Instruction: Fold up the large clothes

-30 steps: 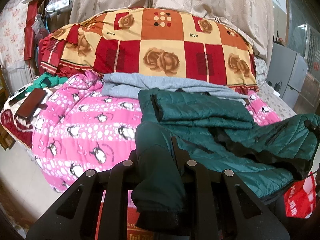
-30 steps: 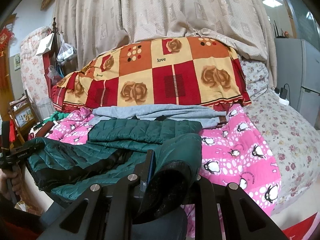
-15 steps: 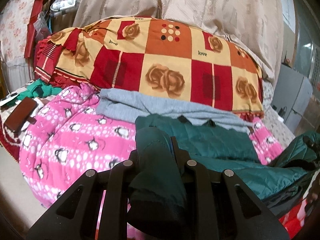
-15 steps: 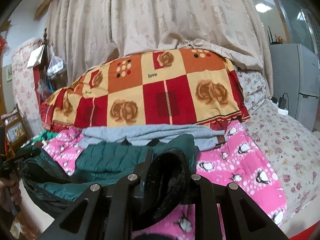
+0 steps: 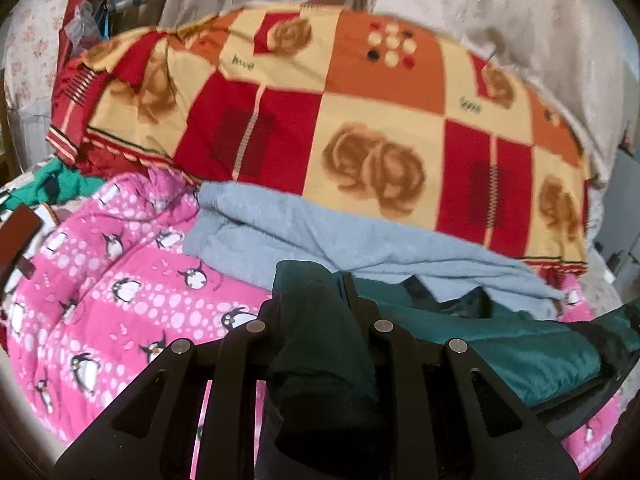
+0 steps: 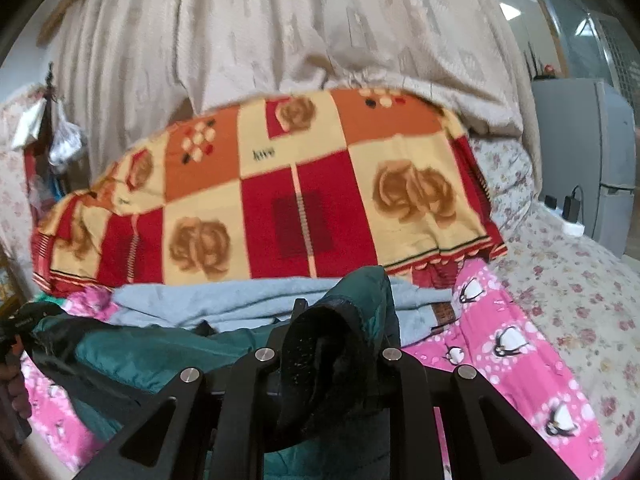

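left gripper: pressed together on a fold of the green jacket — dark fabric bunches up between the fingers and hangs down over the gripper body.
right gripper: also pinching the green jacket, a hem or cuff with dark lining showing, fabric rising above the fingertips.
jacket position: quilted, teal-green, stretched between both grippers, its bulk lying on the pink penguin blanket near the front of the bed.
behind jacket: folded light blue garment, touching the jacket's far edge; it lies on the pink blanket.
further back: red/orange/yellow rose-pattern blanket piled high, beige curtain behind it.
right side: floral bedsheet beside the pink blanket, a grey appliance past the bed — a plugged charger sits at its base.
left edge, right view: a hand partly visible on a gripper handle.
image quality: both views motion-blurred.
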